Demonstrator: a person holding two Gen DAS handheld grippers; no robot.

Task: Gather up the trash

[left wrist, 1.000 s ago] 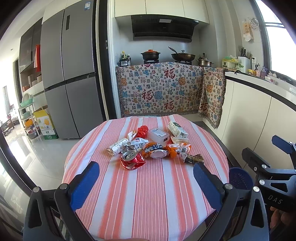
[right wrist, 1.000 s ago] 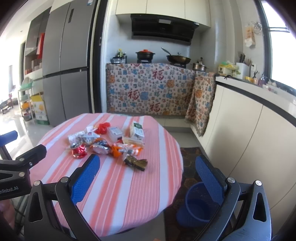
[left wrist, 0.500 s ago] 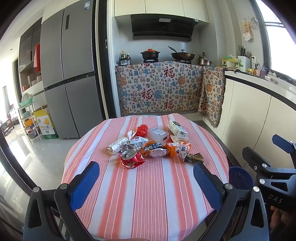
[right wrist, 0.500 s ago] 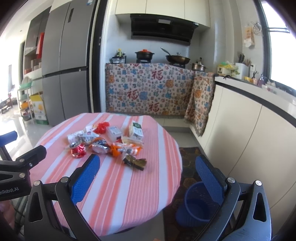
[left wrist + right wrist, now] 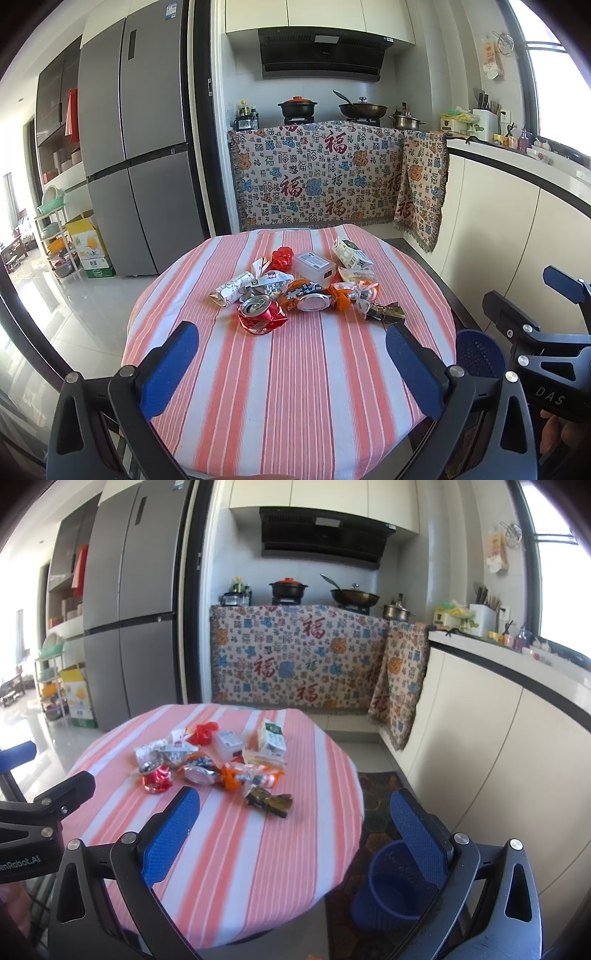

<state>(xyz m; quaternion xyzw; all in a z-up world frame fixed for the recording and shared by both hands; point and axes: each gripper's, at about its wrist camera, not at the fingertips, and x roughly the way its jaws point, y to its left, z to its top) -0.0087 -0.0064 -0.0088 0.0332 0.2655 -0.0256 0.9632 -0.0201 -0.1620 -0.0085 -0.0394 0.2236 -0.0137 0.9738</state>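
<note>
Several pieces of trash lie in a pile at the middle of a round table with a striped cloth (image 5: 295, 369): a crushed red can (image 5: 260, 312), a crushed orange can (image 5: 306, 295), a white plastic box (image 5: 314, 264), a small carton (image 5: 351, 253), a foil wrapper (image 5: 231, 288) and a dark wrapper (image 5: 386, 312). The pile also shows in the right wrist view, with the red can (image 5: 157, 775) and the dark wrapper (image 5: 269, 799). My left gripper (image 5: 291, 363) is open and empty, short of the pile. My right gripper (image 5: 295, 834) is open and empty at the table's right edge.
A blue mesh bin (image 5: 391, 882) stands on the floor to the right of the table, also seen in the left wrist view (image 5: 478, 356). A grey fridge (image 5: 136, 147) stands at the back left, a cloth-covered stove counter (image 5: 317, 181) behind, a white counter (image 5: 498, 738) along the right.
Both grippers have drawn back slightly and the table looks a little farther away. Both stay open and empty. The trash has not moved.
</note>
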